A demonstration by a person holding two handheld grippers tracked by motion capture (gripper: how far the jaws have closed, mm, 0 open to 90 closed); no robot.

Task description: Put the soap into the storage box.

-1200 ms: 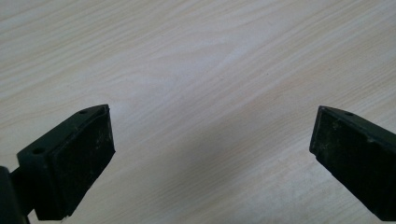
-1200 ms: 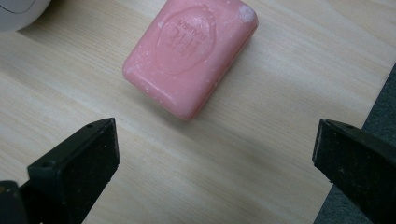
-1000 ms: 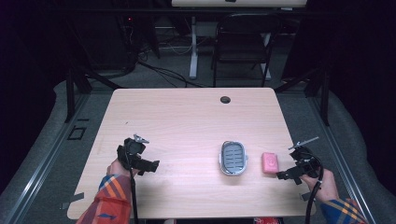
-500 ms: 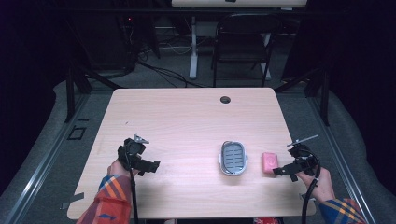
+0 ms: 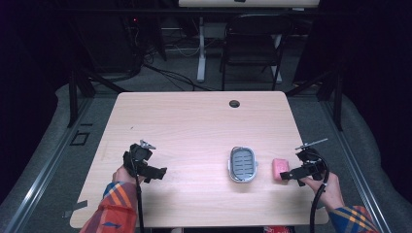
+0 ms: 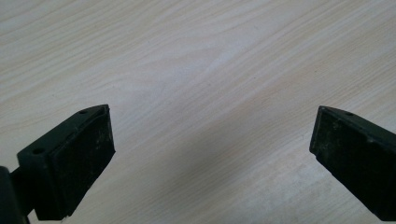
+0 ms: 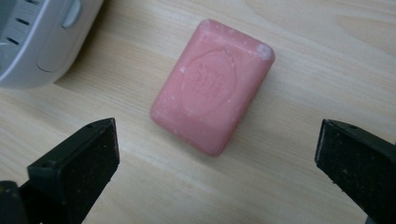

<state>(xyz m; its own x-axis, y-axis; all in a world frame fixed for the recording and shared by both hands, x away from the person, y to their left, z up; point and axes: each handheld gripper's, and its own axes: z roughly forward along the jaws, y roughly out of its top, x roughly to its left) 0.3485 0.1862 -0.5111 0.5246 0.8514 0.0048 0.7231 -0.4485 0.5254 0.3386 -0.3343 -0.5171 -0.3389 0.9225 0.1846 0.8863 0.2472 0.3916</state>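
Observation:
A pink bar of soap (image 5: 279,167) (image 7: 214,111) lies flat on the wooden table, just right of a grey oval soap dish (image 5: 242,164) (image 7: 32,37). My right gripper (image 5: 287,175) (image 7: 217,158) is open, low over the table, with the soap just ahead of its wide-spread jaws and not touching them. My left gripper (image 5: 158,174) (image 6: 210,149) is open over bare wood at the table's front left, nothing between its jaws.
The light wooden table (image 5: 194,126) has a round cable hole (image 5: 234,103) near its far edge. A black chair (image 5: 252,48) and desk legs stand on the floor beyond. Plaid sleeves (image 5: 116,213) enter from the front edge.
The right gripper has moved left and slightly forward, closing in on the soap. The left gripper and the soap dish have stayed put.

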